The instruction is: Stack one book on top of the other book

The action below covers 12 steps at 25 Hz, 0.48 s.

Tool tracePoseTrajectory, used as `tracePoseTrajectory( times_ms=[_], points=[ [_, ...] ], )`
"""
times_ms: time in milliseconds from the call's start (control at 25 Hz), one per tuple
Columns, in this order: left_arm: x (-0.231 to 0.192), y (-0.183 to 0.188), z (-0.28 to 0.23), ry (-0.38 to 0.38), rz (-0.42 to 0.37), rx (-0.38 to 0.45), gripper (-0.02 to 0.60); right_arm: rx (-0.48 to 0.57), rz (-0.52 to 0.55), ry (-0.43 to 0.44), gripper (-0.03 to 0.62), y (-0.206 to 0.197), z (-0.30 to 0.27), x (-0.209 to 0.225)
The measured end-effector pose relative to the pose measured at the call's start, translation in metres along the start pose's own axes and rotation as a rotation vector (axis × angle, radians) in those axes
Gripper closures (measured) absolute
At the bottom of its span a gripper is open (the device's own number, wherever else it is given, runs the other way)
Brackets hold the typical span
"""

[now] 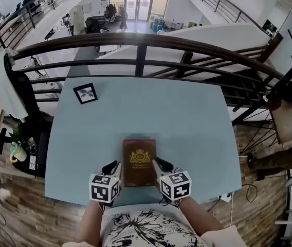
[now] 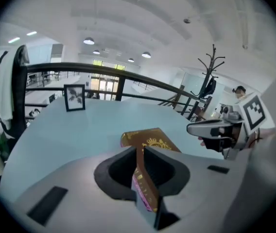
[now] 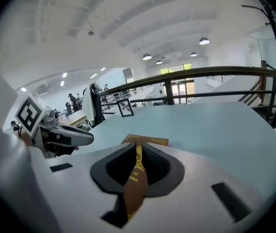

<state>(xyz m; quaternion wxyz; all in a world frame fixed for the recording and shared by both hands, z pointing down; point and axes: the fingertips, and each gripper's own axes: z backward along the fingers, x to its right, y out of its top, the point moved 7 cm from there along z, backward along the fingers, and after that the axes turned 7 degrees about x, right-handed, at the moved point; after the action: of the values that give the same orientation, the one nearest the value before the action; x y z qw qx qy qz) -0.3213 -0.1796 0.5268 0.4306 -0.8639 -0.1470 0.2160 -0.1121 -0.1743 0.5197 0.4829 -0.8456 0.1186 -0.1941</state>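
So the brown book is at the near middle of the light-blue worktop. The left gripper pinches its left edge and the right gripper its right edge, both sets of jaws squeezed narrow onto it. Looks like the pick-up-and-carry step to me, but I can't make out the second book for sure (just a pink strip under the cover), so next it wants lining up square over that one.
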Motion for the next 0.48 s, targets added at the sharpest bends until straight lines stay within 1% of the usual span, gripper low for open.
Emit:
tracePoseTrajectory(
  times_ms=[120, 160, 320, 480],
  points=[
    [0.008, 0.02, 0.017, -0.027, -0.061, 0.154, 0.545, 0.096, 0.052, 0.009, 0.596, 0.016, 0.011, -0.013],
    [0.01, 0.026, 0.022, -0.034, -0.08, 0.196, 0.546, 0.13, 0.073, 0.015, 0.599, 0.022, 0.015, -0.017],
    [0.018, 0.049, 0.041, -0.066, -0.15, 0.323, 0.558, 0.274, 0.189, 0.041, 0.599, 0.048, 0.031, -0.034],
    [0.026, 0.077, 0.069, -0.105, -0.188, 0.479, 0.566, 0.427, 0.285, 0.04, 0.6, 0.076, 0.052, -0.05]
  ],
)
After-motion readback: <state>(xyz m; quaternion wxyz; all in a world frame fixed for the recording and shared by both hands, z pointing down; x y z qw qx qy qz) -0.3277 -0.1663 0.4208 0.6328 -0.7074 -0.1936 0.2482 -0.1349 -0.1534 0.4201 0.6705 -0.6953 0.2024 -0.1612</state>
